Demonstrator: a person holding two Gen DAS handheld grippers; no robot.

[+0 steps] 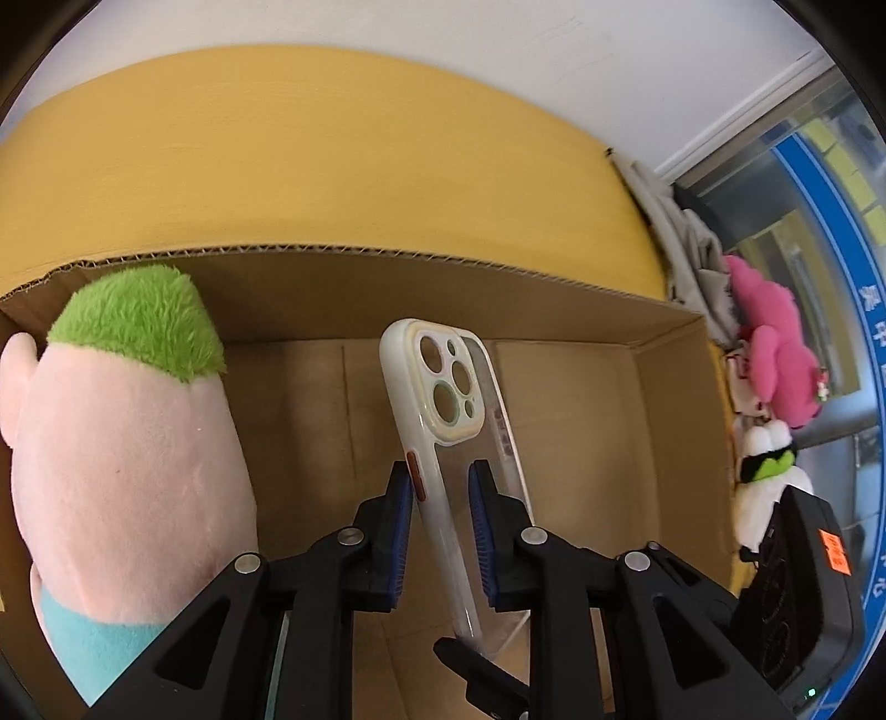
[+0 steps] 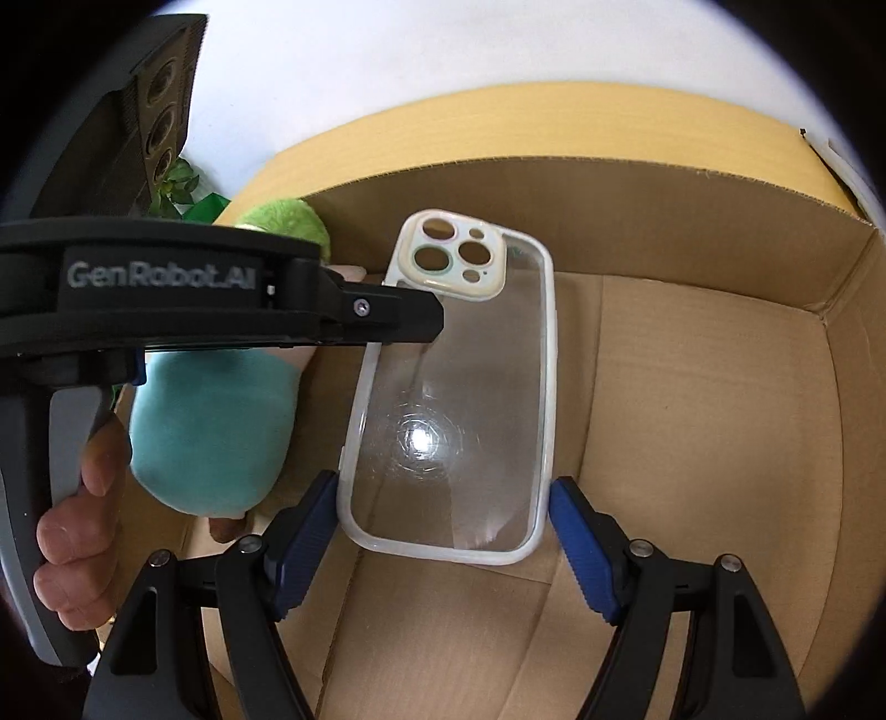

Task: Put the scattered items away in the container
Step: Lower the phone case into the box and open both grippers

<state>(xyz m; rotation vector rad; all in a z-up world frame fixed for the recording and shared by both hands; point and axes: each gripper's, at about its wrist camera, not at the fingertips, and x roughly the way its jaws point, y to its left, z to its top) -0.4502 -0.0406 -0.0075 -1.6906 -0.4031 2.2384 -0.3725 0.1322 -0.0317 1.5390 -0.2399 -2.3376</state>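
L gripper (image 1: 441, 526): blue pads clamp clear phone case (image 1: 443, 399) edge-on, held over cardboard box (image 1: 653, 399).
R gripper (image 2: 443, 531): jaws spread wide, pads flank case's lower end; contact hard to tell.
Hidden: L gripper's tip covers case's upper left side in R view.
Box: corrugated, brown; plush doll (image 1: 127, 432) inside, pink w/ green tuft.
Room: white wall; pink plush (image 1: 775, 354) outside box.

A white wall (image 1: 443, 33) is seen behind everything. A blue-framed glass partition (image 1: 819, 183) is seen at the right. Green leaves (image 2: 177, 185) are seen at the left.
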